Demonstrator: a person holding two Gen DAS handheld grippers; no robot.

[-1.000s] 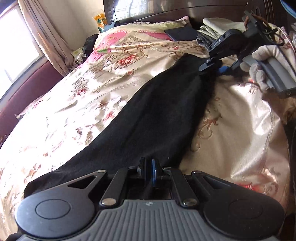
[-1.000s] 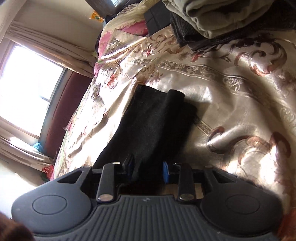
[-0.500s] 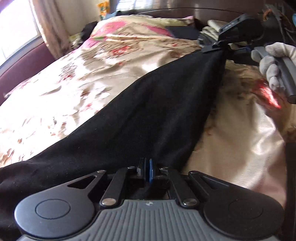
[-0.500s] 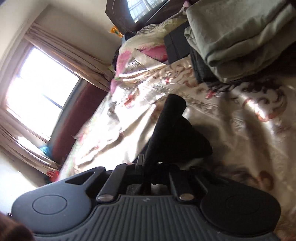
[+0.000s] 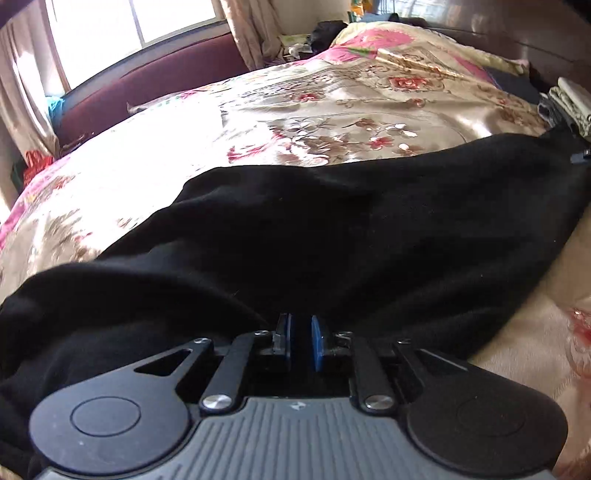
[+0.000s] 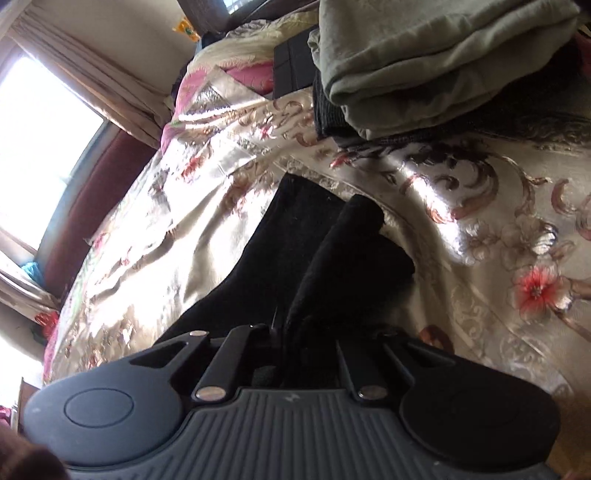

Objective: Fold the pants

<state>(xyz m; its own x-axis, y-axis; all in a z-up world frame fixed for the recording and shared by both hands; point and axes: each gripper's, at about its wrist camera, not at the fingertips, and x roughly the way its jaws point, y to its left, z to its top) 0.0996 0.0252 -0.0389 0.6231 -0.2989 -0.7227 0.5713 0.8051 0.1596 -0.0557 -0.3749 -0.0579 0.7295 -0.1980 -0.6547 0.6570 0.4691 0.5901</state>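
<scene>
Pants (image 5: 332,236) across bedspread (image 5: 332,110) — clamped by left hand-held gripper (image 5: 301,343) and right hand-held gripper (image 6: 295,332).

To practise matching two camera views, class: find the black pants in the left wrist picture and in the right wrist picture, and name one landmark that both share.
Left wrist: the black pants fill the lower middle, spread across the floral bedspread.
Right wrist: the pants run up from the bottom centre, their leg ends near the middle.
Shared landmark: the bright window with curtains, top left in the left view, at the left edge in the right view.
</scene>
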